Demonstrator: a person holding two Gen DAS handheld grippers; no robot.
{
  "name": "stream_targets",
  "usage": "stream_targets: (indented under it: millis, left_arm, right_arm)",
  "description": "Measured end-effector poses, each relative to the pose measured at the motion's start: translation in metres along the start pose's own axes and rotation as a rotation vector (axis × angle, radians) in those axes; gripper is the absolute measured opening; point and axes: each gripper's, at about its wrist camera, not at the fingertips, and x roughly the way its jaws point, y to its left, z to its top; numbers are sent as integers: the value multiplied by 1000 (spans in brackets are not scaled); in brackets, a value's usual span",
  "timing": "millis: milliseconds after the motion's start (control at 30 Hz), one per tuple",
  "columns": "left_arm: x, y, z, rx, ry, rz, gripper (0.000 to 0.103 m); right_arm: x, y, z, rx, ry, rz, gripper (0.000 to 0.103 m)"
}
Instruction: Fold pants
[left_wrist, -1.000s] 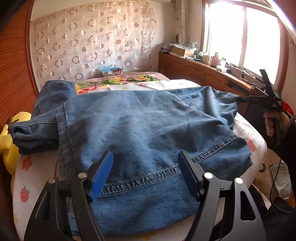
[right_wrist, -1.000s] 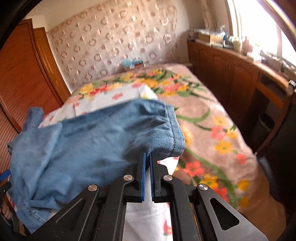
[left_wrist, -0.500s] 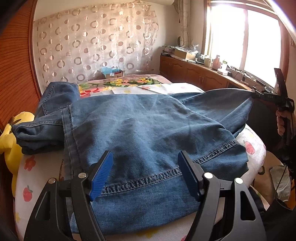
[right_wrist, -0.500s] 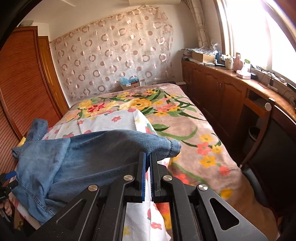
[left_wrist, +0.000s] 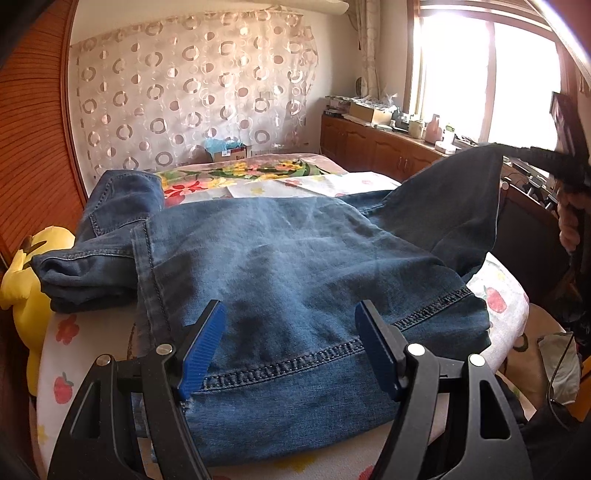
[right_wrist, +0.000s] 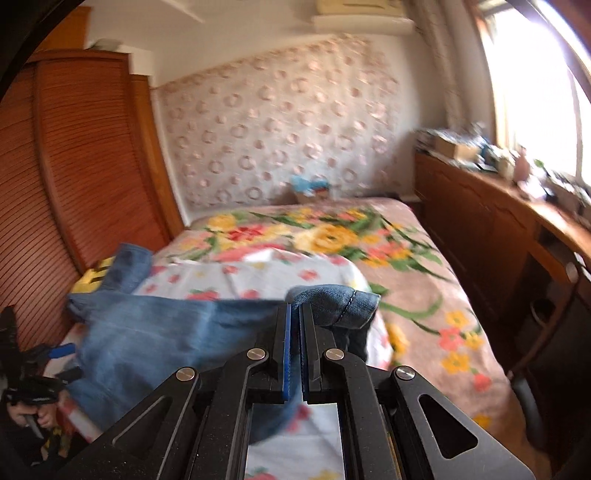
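While one leg is being lifted, the scene reads so:
Pants (left_wrist: 295, 266): blue denim, spread on the bed (right_wrist: 424, 295), filling the left wrist view from 9 to 3 o'clock.
Right gripper (right_wrist: 293, 314): clamped on the leg hem (right_wrist: 343, 302), holding it up off the bed, probably to carry it across for a fold.
Left gripper (left_wrist: 291, 354): jaws apart over the near stitched edge at 6 o'clock, gripping nothing, likely waiting to pin or catch the cloth.
Change: the held leg now rises higher toward 2 o'clock than a second ago; the left gripper has kept its place.
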Motion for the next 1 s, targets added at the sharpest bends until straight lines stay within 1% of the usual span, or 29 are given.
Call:
stream_targets:
  millis: [200,300,367,500,533,600,633,700,833,867,933,1000]
  left_arm:
    - [-10,5,3,-4,-20,10,74]
    - [-18,9,4,-7,-33,19,74]
    - [-23,12,4,-10,-40,25,74]
    - [-26,17,2,-18,-42,36,74]
    - [-26,19,1,-20,-41,37,74]
    - [-26,22,0,-25,-40,40,74]
    - [-25,24,-1,-29,-38,40,74]
    - [-23,24,-2,-35,-34,39,74]
    - [-16,23,-3,-39,-22,27,74]
    - [-14,22,-2,-38,-19,25,74]
    - [-11,18,-2,-33,-12,18,74]
    - [-8,14,-2,-27,-8,13,74]
  right_arm:
    - [-5,73,31,-141,-57,142,4]
    - [-4,114,41,-215,-65,223,4]
    - [0,141,43,-258,-52,285,4]
    - [21,174,37,-314,10,353,4]
    - [26,178,34,-323,22,358,7]
    - [34,180,33,-343,41,345,16]
    - [38,179,33,-344,48,342,19]
    - [44,171,36,-333,57,344,28]
    - [52,176,40,-329,71,302,31]
    - [56,172,38,-325,80,287,32]
    - [51,179,32,-324,94,270,34]
    - [58,178,27,-310,117,260,35]
